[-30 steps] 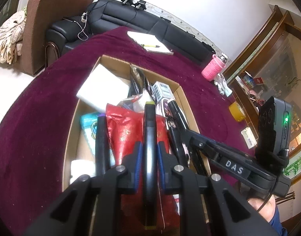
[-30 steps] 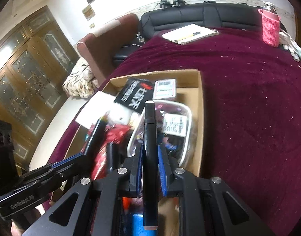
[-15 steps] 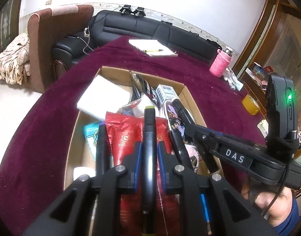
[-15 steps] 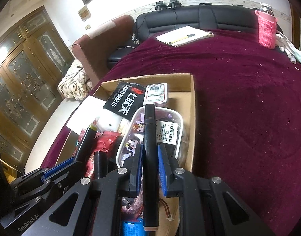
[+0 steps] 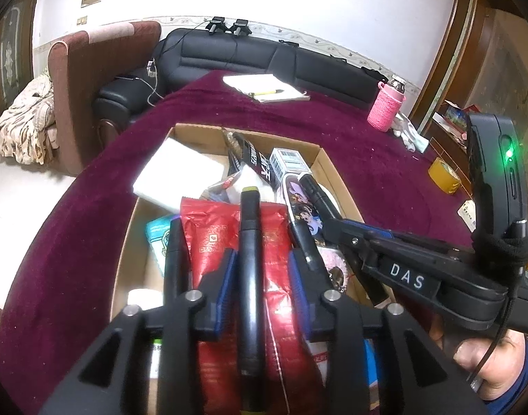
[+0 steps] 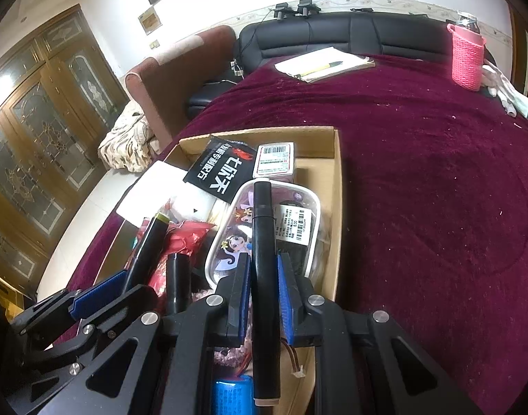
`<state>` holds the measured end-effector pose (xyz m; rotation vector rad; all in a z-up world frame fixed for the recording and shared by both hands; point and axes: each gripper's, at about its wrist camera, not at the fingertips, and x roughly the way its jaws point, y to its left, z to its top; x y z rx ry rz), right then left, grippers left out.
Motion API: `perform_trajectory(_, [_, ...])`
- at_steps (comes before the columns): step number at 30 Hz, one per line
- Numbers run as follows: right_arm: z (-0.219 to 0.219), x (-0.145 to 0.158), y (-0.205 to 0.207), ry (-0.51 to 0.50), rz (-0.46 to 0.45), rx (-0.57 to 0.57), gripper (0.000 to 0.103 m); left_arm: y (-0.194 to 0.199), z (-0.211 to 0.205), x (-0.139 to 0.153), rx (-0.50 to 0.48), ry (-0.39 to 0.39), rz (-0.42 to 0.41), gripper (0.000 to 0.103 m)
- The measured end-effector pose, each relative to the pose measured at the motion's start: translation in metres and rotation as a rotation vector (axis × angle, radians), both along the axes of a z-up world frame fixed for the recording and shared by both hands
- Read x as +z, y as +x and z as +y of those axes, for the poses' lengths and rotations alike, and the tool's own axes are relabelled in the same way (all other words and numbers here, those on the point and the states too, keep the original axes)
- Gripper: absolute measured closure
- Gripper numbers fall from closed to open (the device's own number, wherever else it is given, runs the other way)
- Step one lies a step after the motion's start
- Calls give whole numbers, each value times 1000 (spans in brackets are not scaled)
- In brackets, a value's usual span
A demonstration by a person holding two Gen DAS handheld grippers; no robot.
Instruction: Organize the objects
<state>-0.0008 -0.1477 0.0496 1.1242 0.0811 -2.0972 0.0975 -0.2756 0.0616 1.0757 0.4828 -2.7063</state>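
Observation:
My left gripper [image 5: 260, 263] is shut on a black marker with a yellow-green tip [image 5: 249, 242], held above a red foil packet [image 5: 212, 238] in the cardboard box [image 5: 328, 173]. My right gripper [image 6: 262, 269] is shut on a black marker [image 6: 263, 242], held above a clear plastic case with cartoon print [image 6: 236, 235] in the same box [image 6: 336, 186]. The right gripper shows at the right of the left wrist view [image 5: 336, 228]; the left gripper and its marker [image 6: 150, 238] show at the lower left of the right wrist view.
The box also holds a black pouch [image 6: 222, 169], a barcode-labelled small box [image 6: 276, 159], white paper [image 5: 181, 173] and a blue cylinder [image 6: 231, 394]. On the maroon cloth stand a notepad with pen [image 6: 322, 64], a pink-sleeved bottle [image 6: 466, 57] and yellow tape [image 5: 443, 174].
Both grippers, still holding their markers, have tilted up and drawn back a little; the box sits lower in both views and more of the room shows.

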Motion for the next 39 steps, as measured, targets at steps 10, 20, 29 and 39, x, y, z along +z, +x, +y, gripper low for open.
perform_trajectory(10, [5, 1, 8, -4, -13, 5, 85, 6, 6, 4, 5, -34, 9, 51])
perform_trajectory(20, [21, 4, 15, -47, -14, -4, 43, 17, 12, 11, 16, -62, 36, 35])
perform_trajectory(29, [50, 28, 35, -51, 147, -85, 5, 34, 22, 22, 42, -135, 110, 2])
perform_trajectory(39, [69, 25, 45, 189, 310, -228, 0, 31, 25, 10, 196, -297, -73, 0])
